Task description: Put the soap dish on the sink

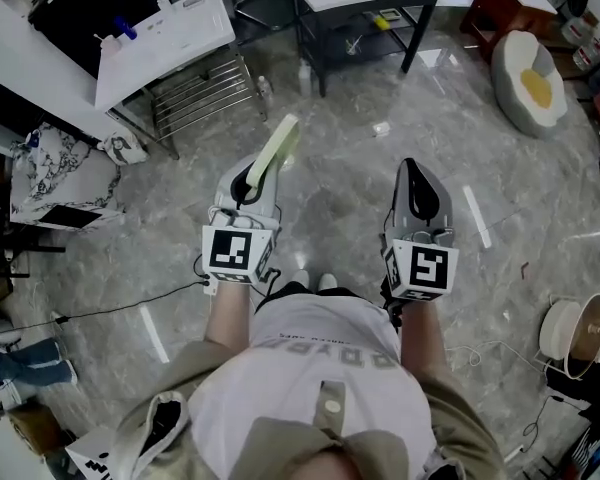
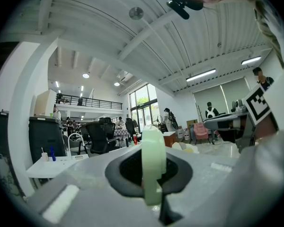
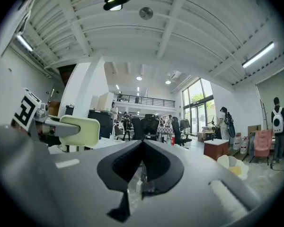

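1. Head view: both arms reach forward over a grey stone floor, each hand carrying its tool level. The left tongs are clamped on the near edge of a pale green soap dish. The dish stands on edge and sticks out ahead of them, clear of everything. Gripping it by one rim probably leaves the rest free to be laid down flat. The right tongs are closed with nothing in them and carried alongside, likely just kept out of the way. The white sink sits above a metal rack, ahead and to the left and well apart from the dish. Carrying the dish across to it looks to be what remains.

2. Left gripper view: the soap dish shows in the middle as a narrow upright green band. The left tongs press onto it from either side. Low at the left stands what appears to be the sink, a white tabletop with a curved tap. The tongs do not point straight at it, so a turn to the left seems needed.

3. Right gripper view: the right tongs meet with no gap and nothing between them. At the left the soap dish shows broadside as a rounded rectangle. The left tongs hold it out at about the same height.
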### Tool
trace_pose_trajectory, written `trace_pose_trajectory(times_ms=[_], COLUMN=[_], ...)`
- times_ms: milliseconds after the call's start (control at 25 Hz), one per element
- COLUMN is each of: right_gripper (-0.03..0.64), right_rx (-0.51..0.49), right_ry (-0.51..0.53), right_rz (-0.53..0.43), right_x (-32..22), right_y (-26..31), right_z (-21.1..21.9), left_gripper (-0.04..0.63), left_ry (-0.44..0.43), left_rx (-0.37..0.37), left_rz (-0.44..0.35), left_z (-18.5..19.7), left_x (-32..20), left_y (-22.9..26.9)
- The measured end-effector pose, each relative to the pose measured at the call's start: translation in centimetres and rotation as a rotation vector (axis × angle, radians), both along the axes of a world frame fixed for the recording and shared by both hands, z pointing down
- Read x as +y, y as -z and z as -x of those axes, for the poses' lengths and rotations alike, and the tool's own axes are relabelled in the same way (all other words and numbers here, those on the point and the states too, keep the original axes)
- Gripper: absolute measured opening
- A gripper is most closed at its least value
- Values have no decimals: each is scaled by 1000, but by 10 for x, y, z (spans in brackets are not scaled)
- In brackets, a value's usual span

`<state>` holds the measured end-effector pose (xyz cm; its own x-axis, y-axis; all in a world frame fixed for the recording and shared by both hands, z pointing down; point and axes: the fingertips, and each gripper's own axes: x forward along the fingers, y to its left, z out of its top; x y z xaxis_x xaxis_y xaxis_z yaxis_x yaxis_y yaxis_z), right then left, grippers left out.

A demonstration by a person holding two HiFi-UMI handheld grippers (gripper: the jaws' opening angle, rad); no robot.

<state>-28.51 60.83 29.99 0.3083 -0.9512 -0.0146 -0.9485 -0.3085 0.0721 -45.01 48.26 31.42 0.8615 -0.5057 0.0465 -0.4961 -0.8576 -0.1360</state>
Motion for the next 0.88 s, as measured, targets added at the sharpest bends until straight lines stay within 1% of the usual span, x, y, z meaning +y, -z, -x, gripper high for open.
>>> trace_pose_trajectory(times_ms=[80, 120, 160, 200, 320, 440, 640, 880], right_gripper=[4, 22, 85, 164, 250, 265, 267, 267], right_rx=[-20, -31, -43, -54, -64, -70, -83, -85], right_ry=[7, 15, 25, 35, 43, 40, 30, 8], right_rz=[-27, -38, -45, -49, -42, -20, 13, 6], right_x=[1, 0, -1, -3, -5, -9, -29, -70], right_y=[0, 0, 0, 0, -3, -12, -31, -26], right_z=[-8, -11, -13, -15, -19, -22, -28, -51], left_gripper=[12, 12, 12, 12, 12, 12, 12, 12], left_ry=[0, 1, 4, 6, 11, 10, 6, -12], left_rx=[-3, -6, -9, -13, -27, -43, -55, -26], left_rz=[-5, -7, -7, -5, 5, 16, 37, 21], left_z=[-6, -8, -10, -11, -13, -14, -19, -44], left_x=[-1, -2, -4, -6, -9, -14, -39, -86], left_y=[0, 0, 0, 0, -2, -10, -26, -15])
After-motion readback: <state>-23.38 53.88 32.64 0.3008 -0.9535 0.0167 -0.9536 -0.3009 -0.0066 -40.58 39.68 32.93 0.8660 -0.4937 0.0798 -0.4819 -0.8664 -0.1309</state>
